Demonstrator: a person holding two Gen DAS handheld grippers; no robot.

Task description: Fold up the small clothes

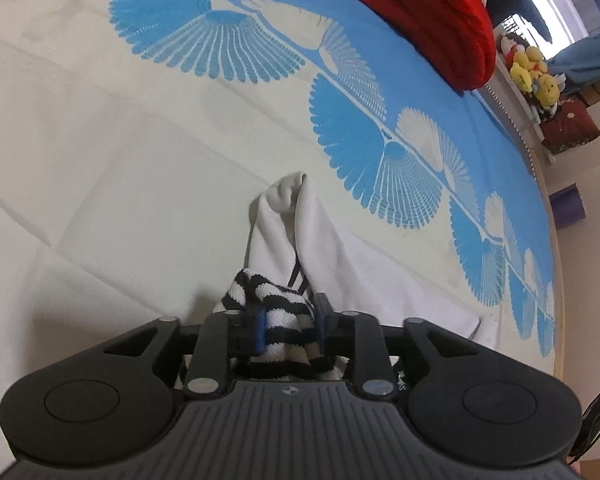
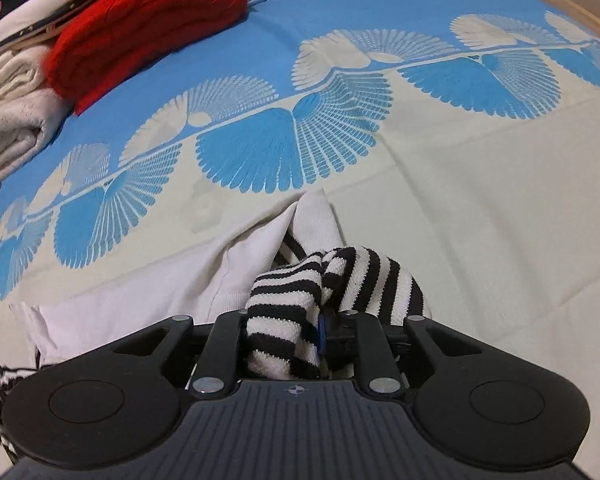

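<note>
Here, left gripper (image 1: 290, 322) and right gripper (image 2: 284, 332) with jaws flanking striped-and-white garment (image 1: 284, 236) on bedspread (image 1: 100, 168) — pinching or slack, cannot tell; red sweater (image 2: 148, 28) at eleven o'clock — cropped.

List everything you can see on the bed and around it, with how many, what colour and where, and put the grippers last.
striped garment: one, black and white, with white cloth panels, on the bed between both grippers' fingers
bedspread: one, cream with blue fan pattern, under everything
red knit: one, red, folded at the far edge
pale folded cloth: one, off-white, beside the red knit
plush toys: several, yellow, on a ledge past the bed
left gripper: black, around striped cloth
right gripper: black, around striped cloth
</note>
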